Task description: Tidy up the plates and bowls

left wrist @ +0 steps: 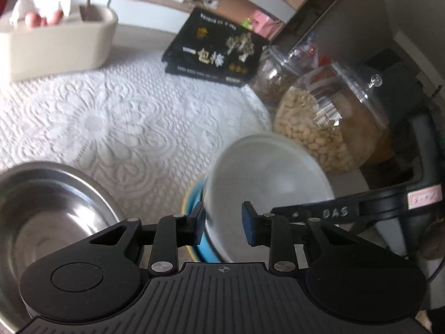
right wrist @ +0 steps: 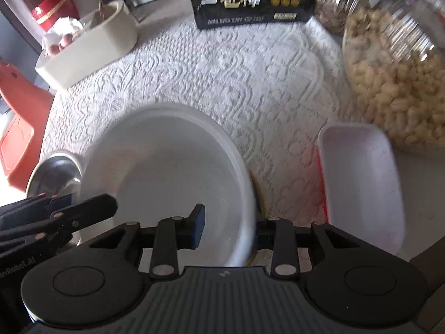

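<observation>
White bowl (right wrist: 167, 172): tilted, rim straddled by the right gripper (right wrist: 230, 229), one finger inside and one outside the wall; whether the pads actually clamp it cannot be told. Sits over a blue plate (left wrist: 194, 214) with yellow edge, near the front edge of the lace tablecloth (left wrist: 111, 117).
Left gripper (left wrist: 224, 226): jaws apart, holding nothing, just beside the bowl.
Steel bowl (left wrist: 50, 206): front left, near the white bowl.
White rectangular dish (right wrist: 361, 183): front right.
Peanut jar (left wrist: 328, 122): right edge.
Black box (left wrist: 214, 47): far edge.
Beige tissue holder (left wrist: 55, 41): far left corner.
</observation>
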A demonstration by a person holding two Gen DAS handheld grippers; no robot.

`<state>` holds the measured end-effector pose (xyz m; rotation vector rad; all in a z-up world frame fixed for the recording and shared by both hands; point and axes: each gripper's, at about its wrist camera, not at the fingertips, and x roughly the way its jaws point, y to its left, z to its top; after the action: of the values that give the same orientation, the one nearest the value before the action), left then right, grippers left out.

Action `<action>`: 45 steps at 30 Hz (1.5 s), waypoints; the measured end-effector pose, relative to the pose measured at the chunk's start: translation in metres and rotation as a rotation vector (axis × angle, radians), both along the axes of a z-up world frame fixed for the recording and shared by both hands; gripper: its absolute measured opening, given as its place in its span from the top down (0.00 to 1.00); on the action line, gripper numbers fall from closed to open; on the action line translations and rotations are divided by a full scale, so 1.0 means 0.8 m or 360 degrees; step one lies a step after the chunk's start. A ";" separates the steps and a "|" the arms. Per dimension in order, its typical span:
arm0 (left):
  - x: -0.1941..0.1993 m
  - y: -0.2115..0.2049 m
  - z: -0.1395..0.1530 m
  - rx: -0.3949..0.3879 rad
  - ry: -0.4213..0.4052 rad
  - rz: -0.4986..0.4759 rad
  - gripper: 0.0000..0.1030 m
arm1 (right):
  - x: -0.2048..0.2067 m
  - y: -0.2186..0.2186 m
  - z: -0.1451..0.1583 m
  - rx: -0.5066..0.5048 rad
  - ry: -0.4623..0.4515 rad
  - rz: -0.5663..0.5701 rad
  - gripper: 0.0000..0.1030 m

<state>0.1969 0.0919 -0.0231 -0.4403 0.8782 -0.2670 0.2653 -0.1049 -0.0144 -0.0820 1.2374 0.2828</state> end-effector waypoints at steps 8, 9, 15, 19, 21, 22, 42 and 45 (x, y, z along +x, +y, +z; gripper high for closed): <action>-0.009 0.007 0.009 0.0058 -0.0040 0.0036 0.70 | -0.014 0.022 0.018 -0.0169 -0.0172 0.0056 0.57; -0.011 0.007 0.010 0.0062 -0.0040 0.0033 0.70 | -0.017 0.024 0.018 -0.0199 -0.0187 0.0072 0.56; -0.015 0.005 0.006 0.0053 -0.0027 0.0002 0.70 | -0.034 0.045 0.006 -0.0426 -0.0286 0.0176 0.53; -0.017 0.004 0.004 0.0035 -0.0019 -0.0013 0.70 | -0.038 0.037 -0.006 -0.0396 -0.0228 0.0161 0.51; -0.018 0.003 0.003 0.0034 -0.0019 -0.0021 0.70 | -0.038 0.029 -0.013 -0.0368 -0.0200 0.0135 0.51; -0.018 0.002 0.003 0.0030 -0.0017 -0.0026 0.70 | -0.039 0.026 -0.015 -0.0354 -0.0201 0.0124 0.51; -0.011 0.014 -0.010 -0.0183 0.0048 -0.0026 0.71 | -0.046 -0.005 -0.005 -0.0054 -0.0309 0.0047 0.45; -0.009 0.010 -0.015 -0.0169 0.0068 -0.0019 0.71 | -0.041 0.003 -0.012 -0.0032 -0.0259 0.0054 0.44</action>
<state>0.1897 0.0998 -0.0352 -0.5410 0.9114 -0.3169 0.2322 -0.1028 -0.0241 -0.1405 1.0781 0.2874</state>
